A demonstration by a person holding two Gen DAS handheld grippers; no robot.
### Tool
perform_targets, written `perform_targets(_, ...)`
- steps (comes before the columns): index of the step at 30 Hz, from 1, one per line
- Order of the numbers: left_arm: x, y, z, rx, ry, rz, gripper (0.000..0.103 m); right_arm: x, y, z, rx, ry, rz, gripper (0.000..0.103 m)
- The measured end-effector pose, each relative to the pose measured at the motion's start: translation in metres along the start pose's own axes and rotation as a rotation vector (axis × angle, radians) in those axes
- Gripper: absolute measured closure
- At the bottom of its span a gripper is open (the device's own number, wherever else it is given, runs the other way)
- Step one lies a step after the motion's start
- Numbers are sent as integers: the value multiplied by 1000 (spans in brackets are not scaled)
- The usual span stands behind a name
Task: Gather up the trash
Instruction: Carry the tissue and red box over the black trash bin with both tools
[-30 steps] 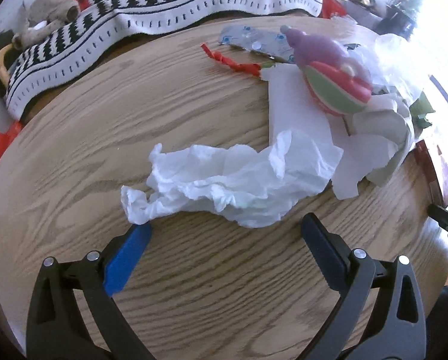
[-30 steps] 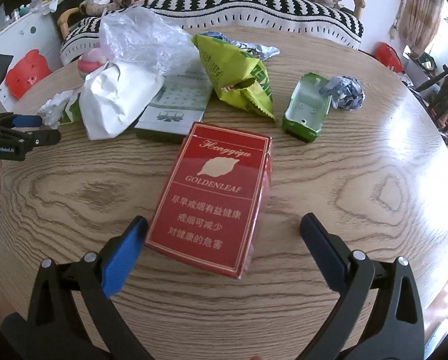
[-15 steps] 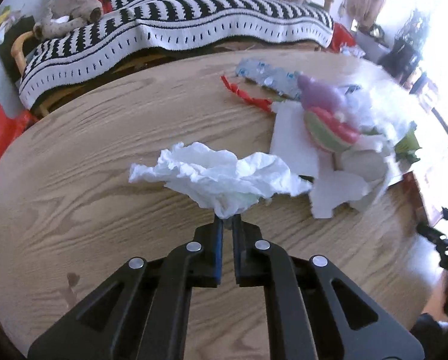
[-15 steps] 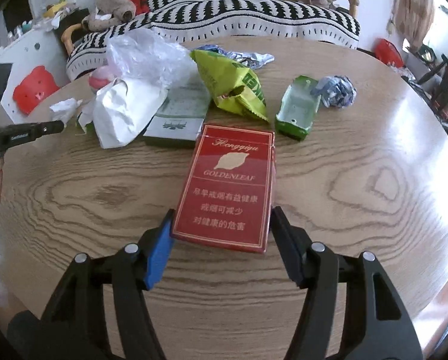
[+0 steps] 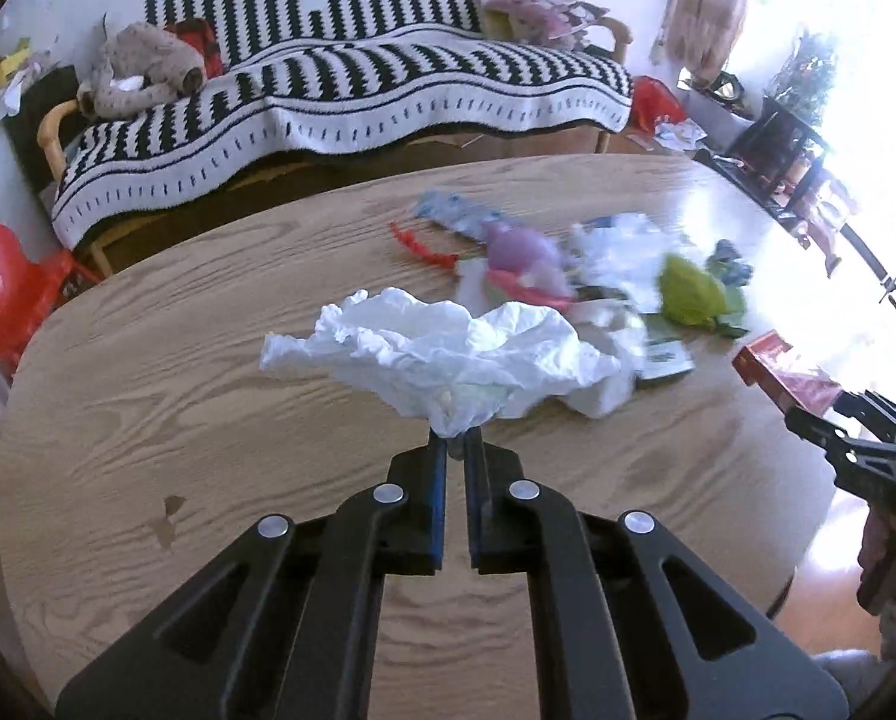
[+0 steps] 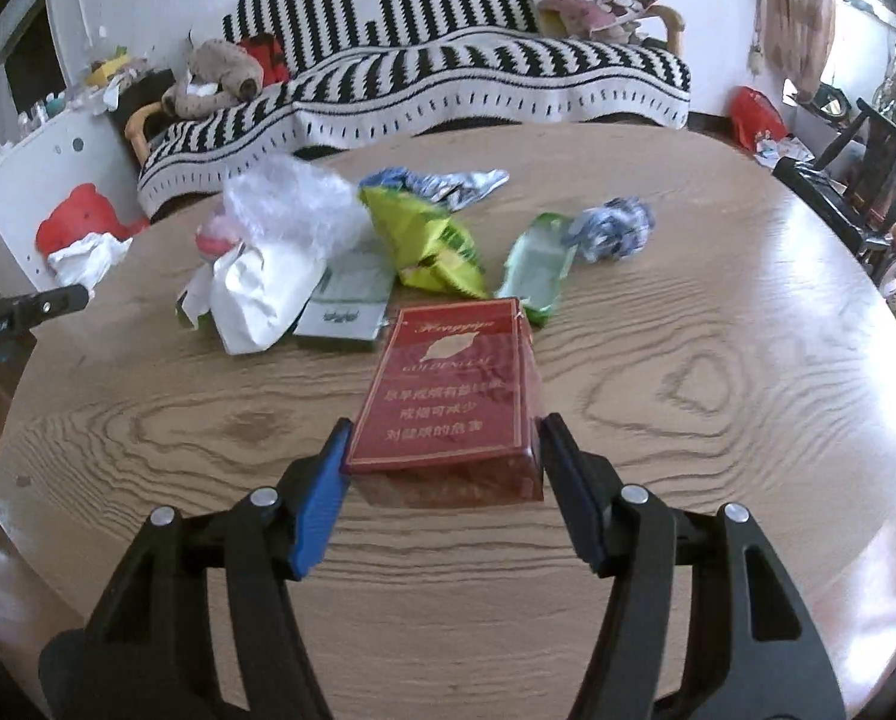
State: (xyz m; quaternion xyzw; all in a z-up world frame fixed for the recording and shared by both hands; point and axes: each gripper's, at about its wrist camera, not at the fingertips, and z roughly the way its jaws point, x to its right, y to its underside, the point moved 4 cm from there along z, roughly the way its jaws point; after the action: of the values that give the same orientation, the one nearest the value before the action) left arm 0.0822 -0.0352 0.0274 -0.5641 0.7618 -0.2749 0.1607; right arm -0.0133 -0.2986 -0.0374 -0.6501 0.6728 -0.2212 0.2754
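Currently, wooden table [image 6: 718, 372] carries a litter pile. Right gripper [image 6: 442, 450] grasps the red carton [image 6: 448, 396] by its sides, lifted clear. Left gripper [image 5: 455, 450] is clenched on white tissue [image 5: 442, 348], held above the tabletop.

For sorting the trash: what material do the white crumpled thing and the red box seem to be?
The white crumpled thing looks like soft matte tissue paper: fine wrinkles, limp folds. The red box looks like glossy printed cardboard: flat faces, sharp edges, gold print. The table seems to be wood-grain, slightly shiny.
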Motion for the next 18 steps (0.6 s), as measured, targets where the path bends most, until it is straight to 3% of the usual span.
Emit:
perform_targets(10,99,19,-19,9,58,27,99,52,5,-37,44,-58,70,42)
perform_targets(18,217,37,-39,20,150,163,99,92,13,-120,179,-69,106,42)
